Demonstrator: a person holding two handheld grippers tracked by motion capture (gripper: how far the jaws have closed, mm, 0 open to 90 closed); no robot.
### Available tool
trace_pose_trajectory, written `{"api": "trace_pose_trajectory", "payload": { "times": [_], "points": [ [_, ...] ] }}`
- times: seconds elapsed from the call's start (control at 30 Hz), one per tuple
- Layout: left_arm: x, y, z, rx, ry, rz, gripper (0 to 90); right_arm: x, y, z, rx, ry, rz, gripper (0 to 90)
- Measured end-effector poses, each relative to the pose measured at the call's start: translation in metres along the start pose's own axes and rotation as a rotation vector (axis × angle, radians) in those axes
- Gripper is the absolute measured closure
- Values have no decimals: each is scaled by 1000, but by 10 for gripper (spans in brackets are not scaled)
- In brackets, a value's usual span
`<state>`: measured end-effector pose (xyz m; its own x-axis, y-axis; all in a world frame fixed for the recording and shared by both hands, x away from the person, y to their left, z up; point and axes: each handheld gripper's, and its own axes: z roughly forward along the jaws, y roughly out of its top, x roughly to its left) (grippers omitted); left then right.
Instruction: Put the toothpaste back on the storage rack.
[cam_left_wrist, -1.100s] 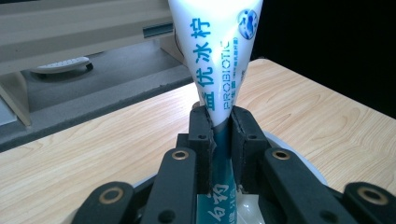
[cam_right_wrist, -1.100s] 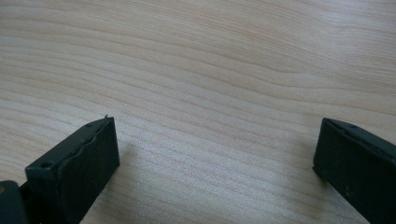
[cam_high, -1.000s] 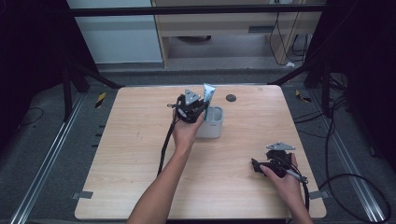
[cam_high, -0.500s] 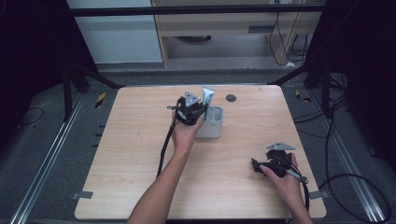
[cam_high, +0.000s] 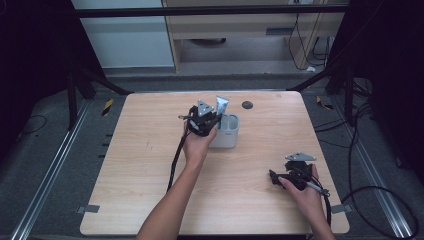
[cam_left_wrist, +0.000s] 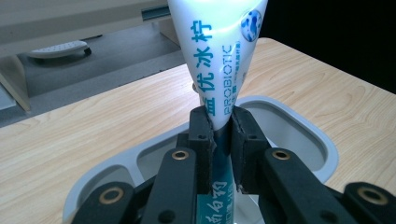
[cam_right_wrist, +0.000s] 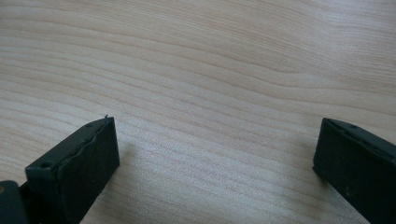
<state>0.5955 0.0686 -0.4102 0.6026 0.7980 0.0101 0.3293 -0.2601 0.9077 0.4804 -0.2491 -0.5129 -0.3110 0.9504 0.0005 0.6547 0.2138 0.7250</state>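
Note:
A white and teal toothpaste tube (cam_left_wrist: 219, 60) stands upright with its flat crimped end (cam_high: 221, 104) pointing up, its lower part down inside a pale grey cup (cam_high: 225, 132) near the table's middle back. My left gripper (cam_left_wrist: 220, 135) is shut on the tube just above the cup's rim (cam_left_wrist: 299, 109); in the high view the left gripper (cam_high: 202, 120) sits at the cup's left side. My right gripper (cam_high: 280, 178) rests low on the table near the front right. In its own view the right gripper (cam_right_wrist: 215, 154) stands wide open over bare wood, nothing between its jaws.
The wooden table (cam_high: 150, 150) has a small dark round hole (cam_high: 247, 105) at its back, right of the cup. Cables trail from both grippers toward the front edge. Dark floor, metal rails and black frame posts surround the table.

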Motion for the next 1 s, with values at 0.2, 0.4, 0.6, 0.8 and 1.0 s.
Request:
{"api": "trace_pose_trajectory", "payload": {
  "times": [0.2, 0.4, 0.6, 0.8, 1.0],
  "points": [
    [-2, 0, 0, 7, -4, 4, 792, 0, 0, 0, 0, 0, 0, 5],
    [-1, -3, 1, 21, 2, 1, 792, 0, 0, 0, 0, 0, 0, 5],
    [-1, -4, 1, 23, 0, 1, 792, 0, 0, 0, 0, 0, 0, 5],
    [-3, -3, 1, 26, 1, -1, 790, 0, 0, 0, 0, 0, 0, 5],
    [-2, -1, 3, 34, 1, -12, 787, 0, 0, 0, 0, 0, 0, 5]
  ]
}}
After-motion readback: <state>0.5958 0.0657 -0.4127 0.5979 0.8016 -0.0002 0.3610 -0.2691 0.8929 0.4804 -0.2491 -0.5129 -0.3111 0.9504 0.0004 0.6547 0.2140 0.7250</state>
